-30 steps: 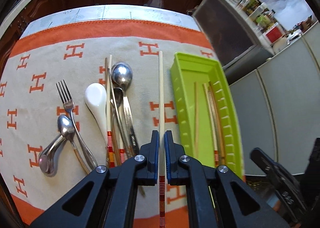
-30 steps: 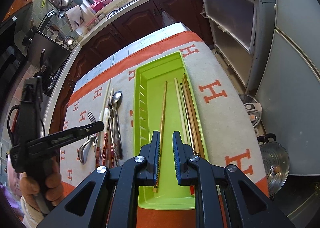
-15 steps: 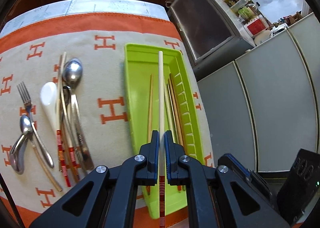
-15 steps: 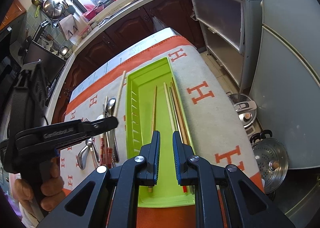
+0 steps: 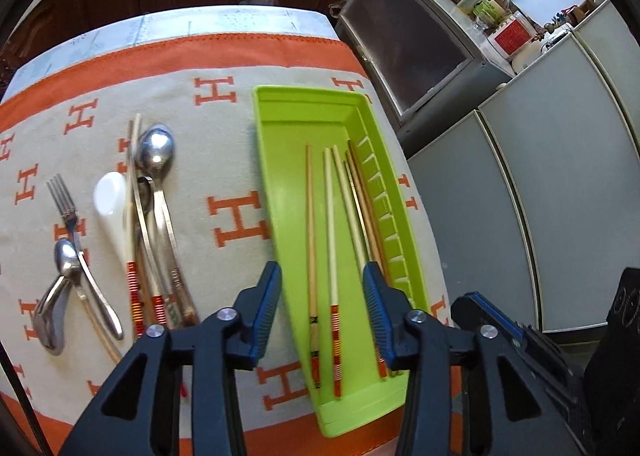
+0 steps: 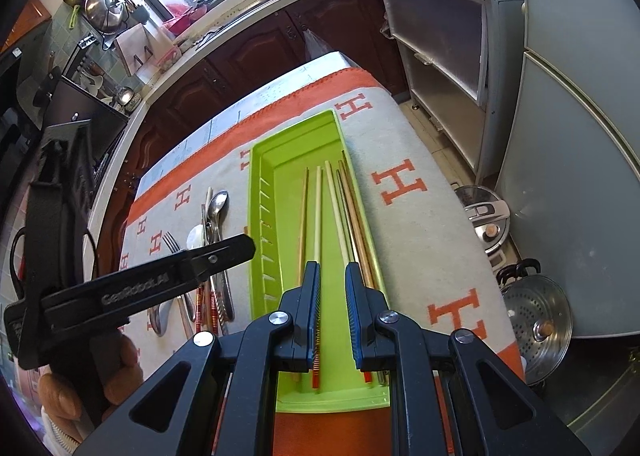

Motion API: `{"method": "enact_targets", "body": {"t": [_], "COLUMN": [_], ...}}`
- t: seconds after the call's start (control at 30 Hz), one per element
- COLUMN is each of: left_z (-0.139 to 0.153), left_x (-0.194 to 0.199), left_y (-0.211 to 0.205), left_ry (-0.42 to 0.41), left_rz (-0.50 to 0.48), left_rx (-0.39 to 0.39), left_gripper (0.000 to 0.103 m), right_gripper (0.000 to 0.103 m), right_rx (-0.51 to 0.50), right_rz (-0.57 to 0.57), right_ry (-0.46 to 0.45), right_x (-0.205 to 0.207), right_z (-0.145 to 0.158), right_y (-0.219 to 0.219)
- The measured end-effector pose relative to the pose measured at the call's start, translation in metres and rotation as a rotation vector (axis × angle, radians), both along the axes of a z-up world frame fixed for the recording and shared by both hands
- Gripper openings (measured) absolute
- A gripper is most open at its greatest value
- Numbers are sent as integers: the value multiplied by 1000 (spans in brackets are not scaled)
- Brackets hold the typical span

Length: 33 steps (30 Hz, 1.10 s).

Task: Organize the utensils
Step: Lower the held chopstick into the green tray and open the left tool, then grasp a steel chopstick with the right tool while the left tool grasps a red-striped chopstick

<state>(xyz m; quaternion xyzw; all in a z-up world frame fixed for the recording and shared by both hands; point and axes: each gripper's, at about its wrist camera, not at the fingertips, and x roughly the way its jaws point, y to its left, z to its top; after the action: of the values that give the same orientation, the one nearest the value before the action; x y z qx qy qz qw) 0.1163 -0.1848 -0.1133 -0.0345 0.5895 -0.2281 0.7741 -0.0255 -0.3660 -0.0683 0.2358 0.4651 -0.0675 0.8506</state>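
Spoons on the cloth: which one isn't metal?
The white spoon, lying between the fork and the pile of long-handled cutlery. It is matte white, ceramic-looking; the other spoons are shiny steel.

Both grippers look like the same build: matte black plastic arms with triangular cutouts, and a round silver screw at each pivot. The left gripper (image 5: 322, 310) has blue finger pads (image 5: 267, 308) ribbed with fine ridges, same as the right gripper (image 6: 331, 310). From the right wrist camera you can see the left one side-on, with raised "GetRobot.AI"-style lettering on its long black body and a black cable (image 6: 16, 256) looping behind it.
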Motion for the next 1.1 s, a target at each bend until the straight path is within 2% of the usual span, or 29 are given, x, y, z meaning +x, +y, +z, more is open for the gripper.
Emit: {"method": "enact_targets", "body": {"t": [0.57, 0.8, 0.87, 1.0, 1.1], "left_z": [28, 25, 23, 15, 6], "left_x": [-16, -16, -16, -12, -9], "left_y": [145, 186, 190, 193, 195], "left_ry": [-155, -144, -138, -93, -50], "left_rz": [167, 229, 228, 218, 218], "left_rx": [114, 110, 104, 51, 7], "left_gripper": [44, 44, 44, 30, 25], "right_gripper": [13, 13, 13, 13, 13], "right_rx": [-55, -48, -19, 19, 39], "right_rz": [177, 294, 347, 423, 472], "right_ry": [15, 30, 42, 87, 129], "right_x": [27, 48, 60, 90, 116], "right_z": [2, 3, 2, -9, -25], "right_y": [63, 101, 114, 141, 161]}}
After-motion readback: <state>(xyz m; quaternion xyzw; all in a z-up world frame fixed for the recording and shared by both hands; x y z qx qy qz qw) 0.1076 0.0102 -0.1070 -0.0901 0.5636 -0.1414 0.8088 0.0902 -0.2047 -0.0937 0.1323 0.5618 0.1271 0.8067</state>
